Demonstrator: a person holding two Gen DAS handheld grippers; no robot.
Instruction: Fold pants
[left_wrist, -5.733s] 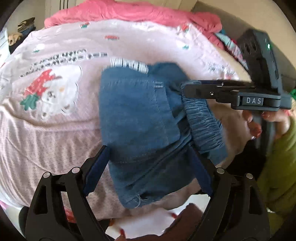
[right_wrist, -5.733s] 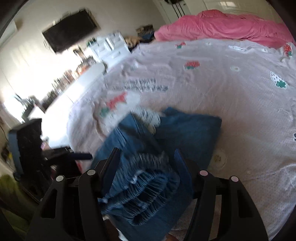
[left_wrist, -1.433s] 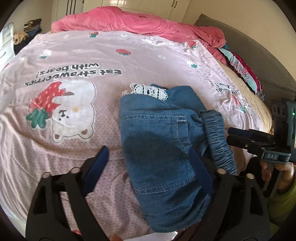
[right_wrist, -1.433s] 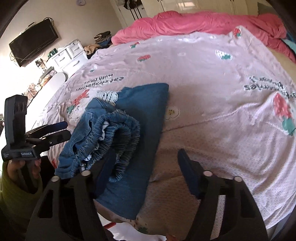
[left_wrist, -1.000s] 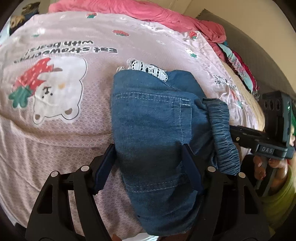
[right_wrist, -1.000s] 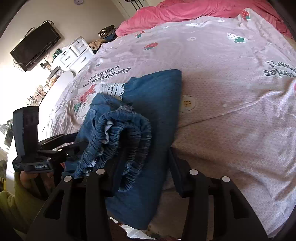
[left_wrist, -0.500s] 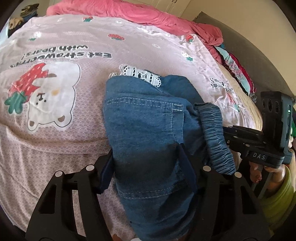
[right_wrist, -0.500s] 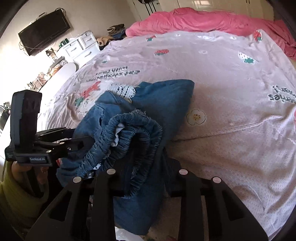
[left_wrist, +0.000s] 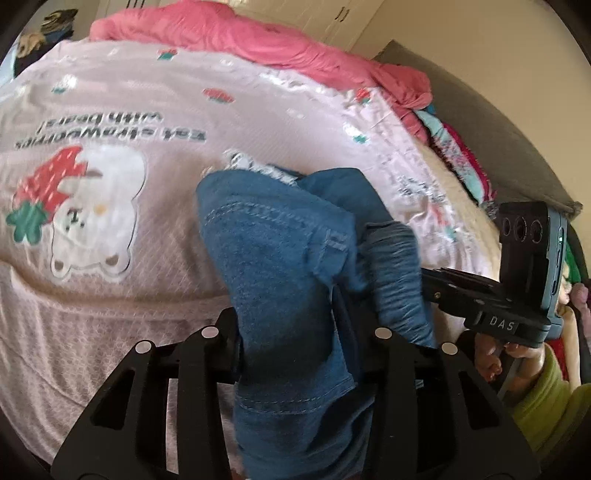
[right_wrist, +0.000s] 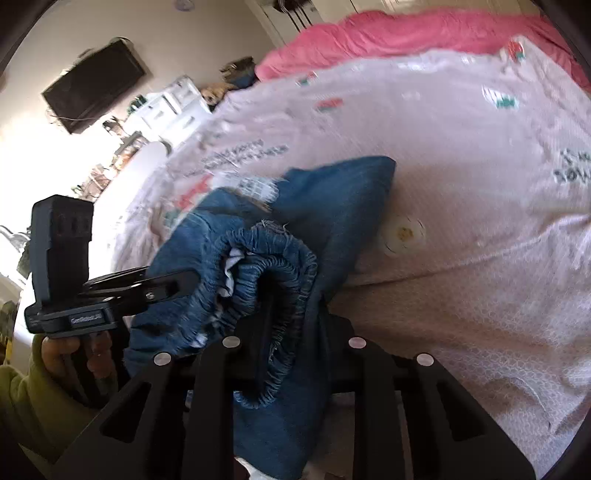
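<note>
Bed (left_wrist: 110, 288): covered by a pale pink quilt printed with a bear, strawberries and upside-down lettering (the print is blurred in the right wrist view).
Pink blanket (left_wrist: 258, 40): bunched along the far edge of the bed.
Pants (left_wrist: 288, 266): blue denim, folded into a thick bundle at the near edge of the bed; the far part rests on the quilt, the near part is raised between the two claws. White lace trim (left_wrist: 255, 166) peeks out at the far end.
Waistband (right_wrist: 273, 280): gathered elastic, curled into a loop on the right side of the bundle.
Left claw (left_wrist: 291, 332): closed on the pants, the near denim fold pinched between its black fingers.
Right claw (right_wrist: 291, 328): clamped on the waistband, fabric filling the gap between its fingers.
Television (right_wrist: 94, 85): dark screen on the far wall.
</note>
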